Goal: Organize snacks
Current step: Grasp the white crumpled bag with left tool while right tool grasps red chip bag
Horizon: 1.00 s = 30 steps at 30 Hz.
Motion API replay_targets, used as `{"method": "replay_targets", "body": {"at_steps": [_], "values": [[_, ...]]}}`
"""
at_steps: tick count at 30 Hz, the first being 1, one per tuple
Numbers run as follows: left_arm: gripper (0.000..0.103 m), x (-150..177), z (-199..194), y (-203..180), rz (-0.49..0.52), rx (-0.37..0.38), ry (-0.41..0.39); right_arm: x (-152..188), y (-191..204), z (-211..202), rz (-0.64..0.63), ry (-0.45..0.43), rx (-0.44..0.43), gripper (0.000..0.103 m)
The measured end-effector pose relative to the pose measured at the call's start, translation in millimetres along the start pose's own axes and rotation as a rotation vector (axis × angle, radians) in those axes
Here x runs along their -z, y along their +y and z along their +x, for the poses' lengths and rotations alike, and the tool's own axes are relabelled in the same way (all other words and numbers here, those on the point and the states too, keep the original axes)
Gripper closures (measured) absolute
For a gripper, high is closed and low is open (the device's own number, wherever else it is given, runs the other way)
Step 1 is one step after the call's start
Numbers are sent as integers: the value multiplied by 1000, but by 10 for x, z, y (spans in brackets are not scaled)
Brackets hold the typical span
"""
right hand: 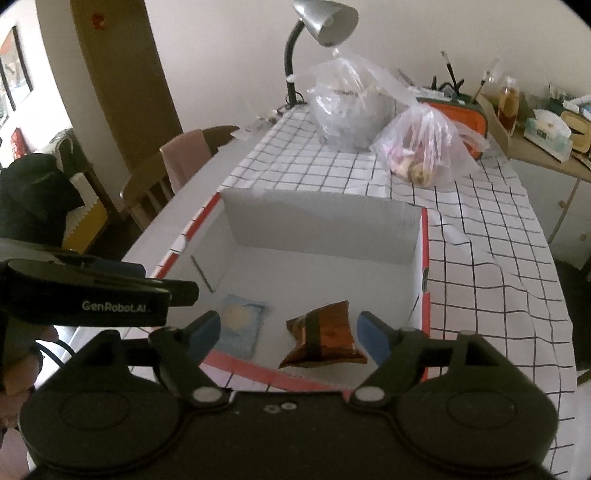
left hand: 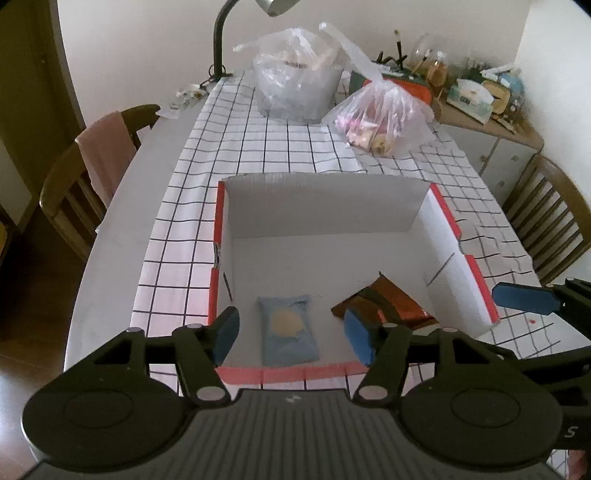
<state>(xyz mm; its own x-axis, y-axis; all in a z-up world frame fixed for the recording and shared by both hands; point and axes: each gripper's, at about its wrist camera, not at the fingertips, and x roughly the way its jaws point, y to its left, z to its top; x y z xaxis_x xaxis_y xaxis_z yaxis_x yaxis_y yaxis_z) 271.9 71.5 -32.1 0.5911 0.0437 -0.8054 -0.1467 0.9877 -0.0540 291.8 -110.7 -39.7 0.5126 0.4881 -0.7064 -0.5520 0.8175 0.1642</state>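
Snack packets, blue (left hand: 288, 325) and brown (right hand: 321, 341), lie in my box (left hand: 317, 206), light and crinkly; both grippers (left hand: 291, 332) (right hand: 288, 332) gape empty, so I'd pinch mid-packet.

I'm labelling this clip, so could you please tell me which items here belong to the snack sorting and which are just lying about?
Job: white box; blue snack packet; brown snack packet; pink snack bag.
Lying about: desk lamp; chair; shelf clutter.

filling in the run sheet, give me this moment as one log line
left hand-held gripper: open | right hand-held gripper: open | blue packet, brown packet: lying in box
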Motion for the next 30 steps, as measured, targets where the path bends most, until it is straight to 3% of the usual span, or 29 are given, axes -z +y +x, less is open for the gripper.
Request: {"method": "replay_targets", "body": {"at_steps": [3,8,16,24,30], "values": [[39,66,-132,8,-3,11,-16,47,37,-121,-5,-17,0,13],[38,191,-350,57,-29,5,-55,151,90,-298,-7,-30,-4,10],[25,452,-610,125,-44,45,-81,394,148,-518,2,-27,-5,1],[23,724,-656,162,-81,76,-44,621,195,-552,18,10,12,1],[22,973,-508,223,-135,84,32,784,194,-423,50,81,51,1]]}}
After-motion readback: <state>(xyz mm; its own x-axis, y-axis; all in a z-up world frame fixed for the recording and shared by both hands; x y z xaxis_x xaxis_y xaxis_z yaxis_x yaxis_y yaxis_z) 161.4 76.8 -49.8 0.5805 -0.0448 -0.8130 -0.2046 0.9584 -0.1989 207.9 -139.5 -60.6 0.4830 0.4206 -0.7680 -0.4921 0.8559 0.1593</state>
